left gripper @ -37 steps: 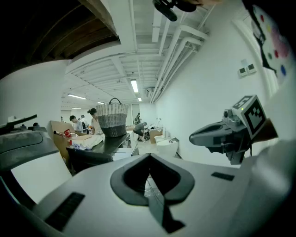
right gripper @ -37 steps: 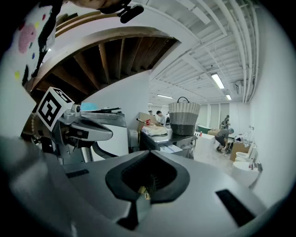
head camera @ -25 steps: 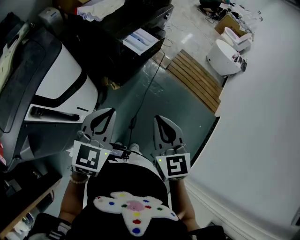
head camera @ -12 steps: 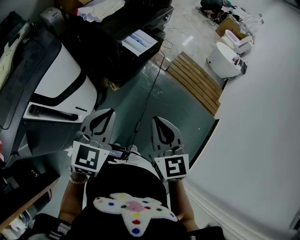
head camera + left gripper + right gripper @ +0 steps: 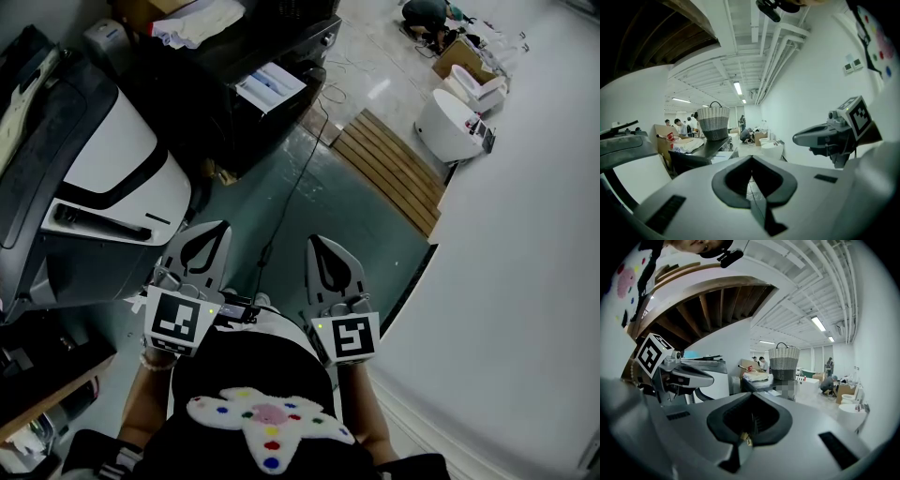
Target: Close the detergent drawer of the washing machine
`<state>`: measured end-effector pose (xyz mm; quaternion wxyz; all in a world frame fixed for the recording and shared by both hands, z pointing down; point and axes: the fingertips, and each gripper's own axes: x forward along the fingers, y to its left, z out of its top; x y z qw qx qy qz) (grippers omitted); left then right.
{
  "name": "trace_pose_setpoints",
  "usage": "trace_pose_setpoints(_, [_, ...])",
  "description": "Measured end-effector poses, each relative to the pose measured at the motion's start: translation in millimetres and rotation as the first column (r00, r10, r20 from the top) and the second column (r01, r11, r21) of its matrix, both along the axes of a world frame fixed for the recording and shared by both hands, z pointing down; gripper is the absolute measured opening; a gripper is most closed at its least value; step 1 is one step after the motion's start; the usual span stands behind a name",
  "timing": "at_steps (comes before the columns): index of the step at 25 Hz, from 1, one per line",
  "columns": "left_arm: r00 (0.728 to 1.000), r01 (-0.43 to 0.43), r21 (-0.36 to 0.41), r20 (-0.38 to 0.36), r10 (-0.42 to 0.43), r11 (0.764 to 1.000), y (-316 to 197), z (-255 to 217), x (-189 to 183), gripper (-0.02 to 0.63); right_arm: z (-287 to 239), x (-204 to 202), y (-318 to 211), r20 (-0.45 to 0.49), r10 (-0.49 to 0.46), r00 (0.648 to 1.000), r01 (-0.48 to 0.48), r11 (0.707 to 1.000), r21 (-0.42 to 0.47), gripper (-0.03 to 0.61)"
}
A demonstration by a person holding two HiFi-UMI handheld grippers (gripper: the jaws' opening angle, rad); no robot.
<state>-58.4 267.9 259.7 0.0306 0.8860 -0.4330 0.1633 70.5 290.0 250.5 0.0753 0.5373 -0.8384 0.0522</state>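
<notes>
A black washing machine stands at the back of the head view. Its white detergent drawer, with bluish compartments, sticks out of the front, pulled open. My left gripper and right gripper hang side by side over the green floor, well short of the drawer. Both are shut with nothing between their jaws. The left gripper view looks past the shut left gripper to the machine and the drawer. The right gripper view shows its shut right gripper.
A big white and black appliance fills the left side. A cable runs across the green floor. Wooden slats and a white round tub lie at the back right, a white wall on the right. A wicker basket tops the washing machine.
Both grippers and the person have edged a little forward over the floor toward the machines. The jaws have stayed shut and the drawer has stayed open.
</notes>
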Motion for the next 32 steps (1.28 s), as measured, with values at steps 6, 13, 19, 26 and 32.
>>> trace_pose_setpoints(6, [1.000, 0.020, -0.001, -0.001, -0.020, 1.000, 9, 6, 14, 0.011, 2, 10, 10, -0.045, -0.040, 0.998, 0.041, 0.999, 0.029, 0.003])
trace_pose_setpoints(13, [1.000, 0.016, -0.002, -0.015, -0.016, 1.000, 8, 9, 25, 0.011, 7, 15, 8, -0.048, -0.059, 0.997, 0.060, 0.998, 0.013, 0.003])
trace_pose_setpoints(19, [1.000, 0.014, -0.007, -0.015, -0.014, 1.000, -10, 15, 25, 0.011, 12, 18, -11, -0.042, -0.041, 0.998, 0.042, 0.999, 0.011, 0.003])
trace_pose_setpoints(26, [1.000, -0.013, 0.002, -0.011, 0.013, 1.000, -56, 16, 30, 0.011, 18, 21, -53, -0.048, -0.021, 0.999, 0.021, 1.000, 0.004, 0.004])
trace_pose_setpoints(32, [0.999, -0.036, -0.011, -0.037, 0.036, 0.999, -109, 20, 31, 0.011, 19, 19, -107, -0.046, -0.010, 0.999, 0.010, 1.000, -0.012, 0.003])
